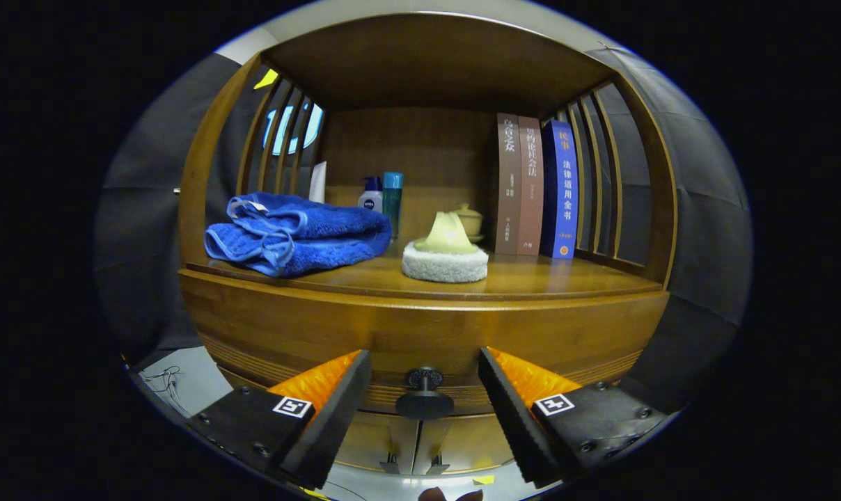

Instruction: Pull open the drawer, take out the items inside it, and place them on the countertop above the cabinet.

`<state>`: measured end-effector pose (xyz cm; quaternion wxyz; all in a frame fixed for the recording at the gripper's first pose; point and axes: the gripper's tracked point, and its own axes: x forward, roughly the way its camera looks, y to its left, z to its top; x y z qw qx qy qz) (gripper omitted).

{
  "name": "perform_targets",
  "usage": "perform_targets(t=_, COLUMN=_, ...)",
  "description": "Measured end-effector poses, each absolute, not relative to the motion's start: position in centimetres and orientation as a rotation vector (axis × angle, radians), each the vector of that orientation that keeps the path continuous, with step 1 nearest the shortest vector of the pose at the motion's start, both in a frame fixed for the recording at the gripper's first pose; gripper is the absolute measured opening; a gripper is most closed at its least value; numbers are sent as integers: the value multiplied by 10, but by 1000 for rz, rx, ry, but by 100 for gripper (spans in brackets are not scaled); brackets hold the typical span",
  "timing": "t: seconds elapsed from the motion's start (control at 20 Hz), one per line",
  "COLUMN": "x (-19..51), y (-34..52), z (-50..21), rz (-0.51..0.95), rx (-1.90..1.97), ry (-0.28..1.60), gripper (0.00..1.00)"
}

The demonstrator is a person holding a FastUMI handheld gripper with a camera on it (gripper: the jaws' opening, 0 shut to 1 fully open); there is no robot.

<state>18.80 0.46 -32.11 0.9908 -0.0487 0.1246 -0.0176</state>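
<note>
Gripper [424,396] with jaws spread wide, nothing held, one on either side of the drawer knob [424,398] without touching it. Drawer [420,334] closed, its wooden front directly behind the knob. Surface [532,278] above the drawer carrying: folded blue towel [299,233] up and left of the knob, white fleecy pad with pale green item [445,252] straight above the knob, two bottles [382,198] behind the towel, three upright books [535,188] up and right.
</note>
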Motion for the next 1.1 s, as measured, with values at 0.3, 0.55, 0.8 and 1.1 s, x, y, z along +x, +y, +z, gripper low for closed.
perform_targets(t=0.3, x=149, y=14, z=-212, rz=-1, rx=-78, ry=144, gripper=98)
perform_targets(t=0.55, x=113, y=21, z=-140, rz=26, rx=-25, ry=129, gripper=98)
perform_targets(t=0.8, x=78, y=13, z=-85, rz=20, rx=5, ry=117, gripper=98)
perform_targets(t=1.1, x=38, y=9, z=-47, rz=1, rx=32, ry=87, gripper=98)
